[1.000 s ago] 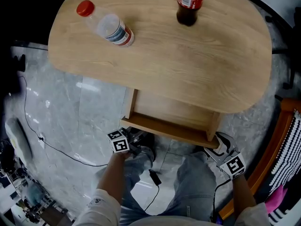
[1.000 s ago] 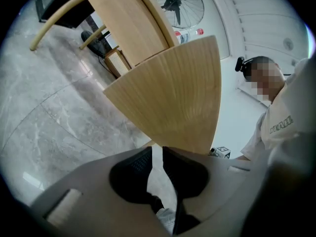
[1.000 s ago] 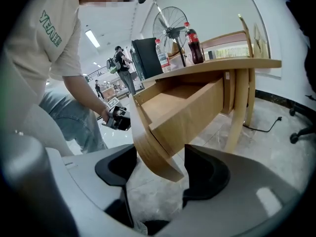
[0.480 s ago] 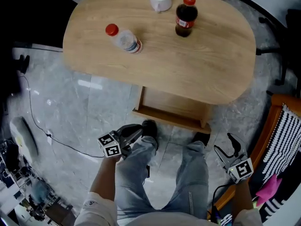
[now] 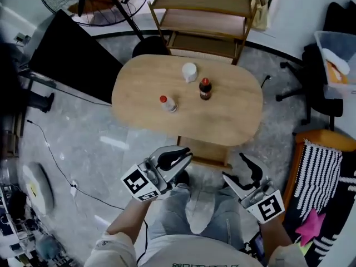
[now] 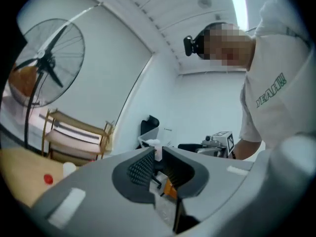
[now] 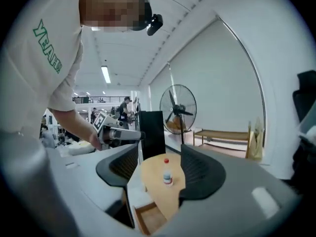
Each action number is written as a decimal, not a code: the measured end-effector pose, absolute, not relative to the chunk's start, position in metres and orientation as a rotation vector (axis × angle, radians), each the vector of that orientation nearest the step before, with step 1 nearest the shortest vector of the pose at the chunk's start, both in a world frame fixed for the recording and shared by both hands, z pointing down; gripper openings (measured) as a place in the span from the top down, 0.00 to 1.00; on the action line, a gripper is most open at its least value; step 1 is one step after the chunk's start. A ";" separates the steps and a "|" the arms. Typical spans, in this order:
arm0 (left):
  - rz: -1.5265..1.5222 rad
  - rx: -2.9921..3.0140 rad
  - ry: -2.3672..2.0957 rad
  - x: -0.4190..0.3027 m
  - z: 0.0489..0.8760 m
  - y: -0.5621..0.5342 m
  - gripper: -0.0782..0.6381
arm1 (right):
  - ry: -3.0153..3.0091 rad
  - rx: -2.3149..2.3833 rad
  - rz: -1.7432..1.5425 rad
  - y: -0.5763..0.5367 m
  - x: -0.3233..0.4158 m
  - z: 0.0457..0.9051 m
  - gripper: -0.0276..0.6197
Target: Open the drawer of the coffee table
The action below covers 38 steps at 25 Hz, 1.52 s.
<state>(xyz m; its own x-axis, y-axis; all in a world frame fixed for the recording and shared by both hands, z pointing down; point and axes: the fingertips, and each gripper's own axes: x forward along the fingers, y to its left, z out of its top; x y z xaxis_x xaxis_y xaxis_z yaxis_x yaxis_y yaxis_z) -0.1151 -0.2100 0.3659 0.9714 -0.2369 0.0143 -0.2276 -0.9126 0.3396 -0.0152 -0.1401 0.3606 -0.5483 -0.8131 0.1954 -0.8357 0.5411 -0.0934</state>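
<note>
You've stood up: a second ago both grippers were down at the drawer front, and now the coffee table (image 5: pixel 222 124) lies well below you, small in the head view, with both hands lifted clear of it. The drawer (image 5: pixel 204 148) stands pulled out from under the table's near edge, toward your feet. Neither gripper touches it, so I'd judge the opening done and this the retreat, with nothing left to pull. On the tabletop the clear bottle with the red cap (image 5: pixel 168 103), the cola bottle (image 5: pixel 205 89) and the white cup (image 5: pixel 189 72) are upright in the same order as before, so the pull hasn't upset them.

Your left gripper (image 5: pixel 177 159) is held out in front of your waist, pointing about level toward the table, rolled so its marker cube (image 5: pixel 139 182) faces up. Its jaws are all but closed, with nothing between them. Your right gripper (image 5: pixel 239 170) sits at much the same height, well apart to the right and aimed slightly downward. Its jaws stand moderately apart and empty, and its own view looks between them down at the table and the open drawer
</note>
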 end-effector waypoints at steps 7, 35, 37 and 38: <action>-0.055 3.011 -0.516 -0.090 0.207 -0.200 0.85 | -2.505 1.554 -0.008 -0.146 0.000 0.226 0.59; -0.156 3.146 -0.564 -0.044 0.064 -0.168 0.89 | -2.727 1.567 -0.221 -0.140 0.006 0.075 0.95; -0.213 3.141 -0.581 -0.043 0.064 -0.173 0.89 | -2.729 1.568 -0.214 -0.141 0.008 0.077 0.95; -0.238 3.135 -0.591 -0.043 0.065 -0.175 0.89 | -2.727 1.569 -0.210 -0.142 0.009 0.079 0.95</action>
